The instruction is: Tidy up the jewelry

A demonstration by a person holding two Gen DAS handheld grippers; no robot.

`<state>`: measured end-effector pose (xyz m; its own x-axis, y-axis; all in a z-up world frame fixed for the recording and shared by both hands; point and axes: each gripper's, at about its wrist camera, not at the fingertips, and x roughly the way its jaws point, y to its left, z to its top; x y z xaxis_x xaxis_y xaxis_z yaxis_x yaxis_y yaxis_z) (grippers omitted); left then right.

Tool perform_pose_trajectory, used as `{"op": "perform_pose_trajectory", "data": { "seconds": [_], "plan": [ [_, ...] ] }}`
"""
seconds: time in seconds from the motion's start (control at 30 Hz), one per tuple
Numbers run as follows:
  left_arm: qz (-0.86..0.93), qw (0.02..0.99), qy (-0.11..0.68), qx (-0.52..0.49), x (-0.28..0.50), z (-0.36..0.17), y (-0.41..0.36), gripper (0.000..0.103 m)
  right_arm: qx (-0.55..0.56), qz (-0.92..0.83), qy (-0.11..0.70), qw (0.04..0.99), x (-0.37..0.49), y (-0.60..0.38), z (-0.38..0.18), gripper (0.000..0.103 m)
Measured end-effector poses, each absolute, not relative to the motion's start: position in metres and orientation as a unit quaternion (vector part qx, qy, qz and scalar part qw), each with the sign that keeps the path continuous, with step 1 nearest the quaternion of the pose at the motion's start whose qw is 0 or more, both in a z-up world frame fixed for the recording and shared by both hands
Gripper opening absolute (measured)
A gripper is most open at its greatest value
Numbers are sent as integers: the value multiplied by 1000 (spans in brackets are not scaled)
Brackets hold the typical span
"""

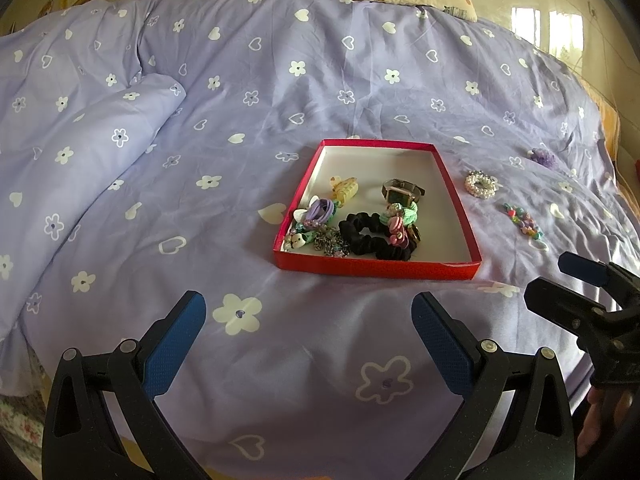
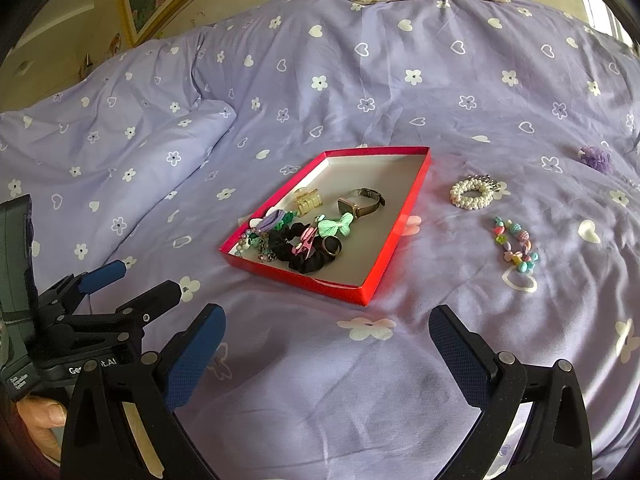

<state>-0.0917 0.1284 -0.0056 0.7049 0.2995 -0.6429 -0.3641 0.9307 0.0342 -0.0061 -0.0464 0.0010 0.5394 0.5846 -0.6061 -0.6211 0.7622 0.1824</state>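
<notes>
Three pieces lie loose on the bed's lilac duvet (image 2: 360, 380), to the right of the red box lid (image 2: 400, 216): a pearl bracelet (image 2: 472, 194) nearest it, a coloured bead bracelet (image 2: 516, 246) just this side of the pearls, and a purple fluffy piece (image 2: 596, 158), perhaps a hair tie, well apart at the far right.

Both tools hover low over the near edge of the bed, empty. The left gripper (image 1: 308, 332) has its jaws spread wide, and so does the right gripper (image 2: 326, 344); neither touches anything.

The risks come mostly from the soft bedding. A pinch at the bead bracelet could catch a fold of duvet with it, or the thin elastic could slip between the pads and let the strand drop short of the lid. The pearls are rounded and may roll out of a shallow grip. Pressing near the lid could tilt it on the yielding cover.

The lid, white inside, holds a wristwatch (image 2: 360, 202), a pale yellow claw clip (image 2: 308, 200), a black scrunchie (image 2: 304, 256), a mint bow (image 2: 336, 226), a purple hair tie (image 2: 270, 220), a ring (image 2: 331, 246) and some beaded bits crowded in its near left corner; its right half is bare.
</notes>
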Motion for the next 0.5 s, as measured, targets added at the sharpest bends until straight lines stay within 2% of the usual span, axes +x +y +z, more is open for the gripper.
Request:
{"op": "perform_pose_trajectory", "data": {
  "seconds": [0.5],
  "plan": [
    [179,922,340,-49,-93,-7,129,103,-26,344,334,877,-7,-45,2,103]
  ]
}}
